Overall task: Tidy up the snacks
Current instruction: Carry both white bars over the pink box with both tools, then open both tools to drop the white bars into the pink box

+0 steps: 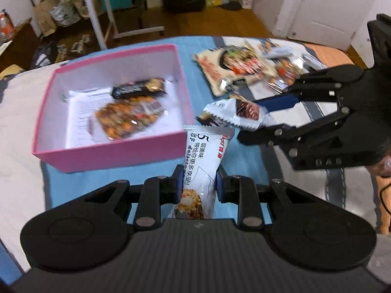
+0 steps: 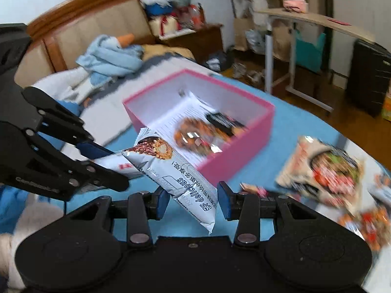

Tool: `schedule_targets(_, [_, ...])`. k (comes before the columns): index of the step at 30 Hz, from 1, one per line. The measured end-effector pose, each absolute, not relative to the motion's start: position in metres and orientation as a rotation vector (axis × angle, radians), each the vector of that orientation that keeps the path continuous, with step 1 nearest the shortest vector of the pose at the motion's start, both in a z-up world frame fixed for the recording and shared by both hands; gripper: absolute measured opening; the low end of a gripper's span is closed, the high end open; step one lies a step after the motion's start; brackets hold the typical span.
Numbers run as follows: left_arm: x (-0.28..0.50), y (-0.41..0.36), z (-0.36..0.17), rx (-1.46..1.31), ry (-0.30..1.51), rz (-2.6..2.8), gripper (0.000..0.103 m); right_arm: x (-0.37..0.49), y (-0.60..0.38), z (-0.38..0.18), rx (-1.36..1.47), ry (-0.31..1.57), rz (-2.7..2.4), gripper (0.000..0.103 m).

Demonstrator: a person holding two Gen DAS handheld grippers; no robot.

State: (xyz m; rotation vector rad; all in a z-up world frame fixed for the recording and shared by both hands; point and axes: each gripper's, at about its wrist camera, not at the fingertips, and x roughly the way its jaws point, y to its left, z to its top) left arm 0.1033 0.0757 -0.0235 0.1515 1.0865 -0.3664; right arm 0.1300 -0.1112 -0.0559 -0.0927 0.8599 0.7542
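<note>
My left gripper (image 1: 198, 183) is shut on a white snack bar wrapper (image 1: 204, 161), held above the blue cloth just right of the pink box (image 1: 110, 153). My right gripper (image 2: 193, 201) is shut on another white snack bar (image 2: 180, 175). In the left wrist view the right gripper (image 1: 254, 119) holds its bar (image 1: 234, 113) to the right of the box. In the right wrist view the left gripper (image 2: 107, 164) holds its bar (image 2: 119, 163) at the left. The box holds a dark bar (image 1: 139, 88) and an orange nut packet (image 1: 129, 117).
A large noodle packet (image 1: 234, 68) and several small snack packets (image 1: 286, 73) lie on the bed to the right. A blue cloth (image 2: 293, 131) covers the bed. A bundled blue towel (image 2: 110, 58) lies by the headboard. The floor beyond holds a desk frame and clutter.
</note>
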Motion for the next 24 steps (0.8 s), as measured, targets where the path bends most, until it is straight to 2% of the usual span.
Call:
schedule_targets(9, [0.158,0.114,-0.026,0.115,1.044,-0.220,0.025,0.182,-0.051,-0.045,-0.149,0.765,0.760,0.047])
schedule_targets(24, [0.240,0.158,-0.085,0.036,1.027,-0.045,0.026,0.248,-0.009,-0.098,-0.188,0.798,0.737,0.048])
